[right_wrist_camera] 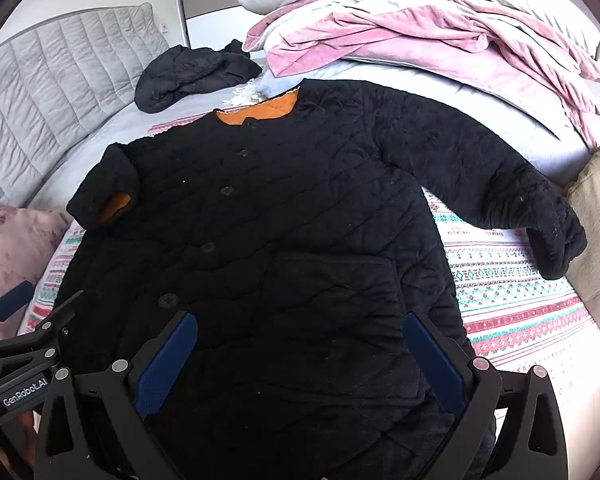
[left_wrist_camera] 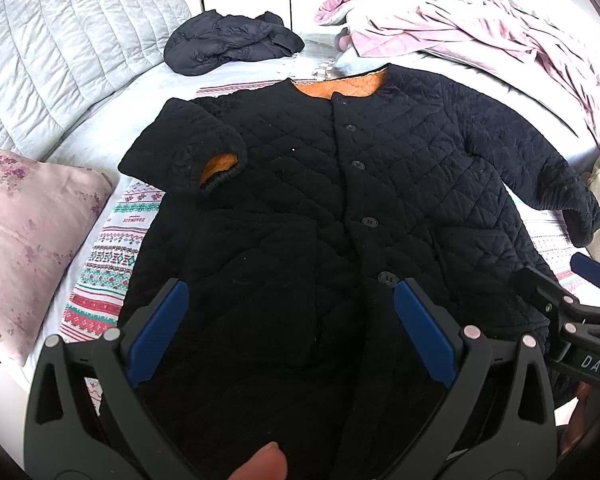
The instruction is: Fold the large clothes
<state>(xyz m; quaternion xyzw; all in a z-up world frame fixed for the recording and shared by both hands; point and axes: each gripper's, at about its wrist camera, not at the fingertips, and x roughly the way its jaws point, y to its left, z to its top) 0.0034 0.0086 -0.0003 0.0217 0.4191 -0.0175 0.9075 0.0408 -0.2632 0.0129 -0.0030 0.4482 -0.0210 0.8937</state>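
Jacket lying flat on bed: soft, bulky, likely limp; suggest gripping the hem. Both jaws gaping wide, empty.

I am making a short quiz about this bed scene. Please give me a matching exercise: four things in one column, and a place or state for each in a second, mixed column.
Things:
1. quilted black jacket
2. dark puffer jacket
3. pink blanket
4. floral pillow

Descriptions:
A. crumpled near the headboard
B. spread flat, buttoned, orange lining at the collar
C. at the bed's left edge
D. bunched in a heap at the far right

Pairs: 1-B, 2-A, 3-D, 4-C
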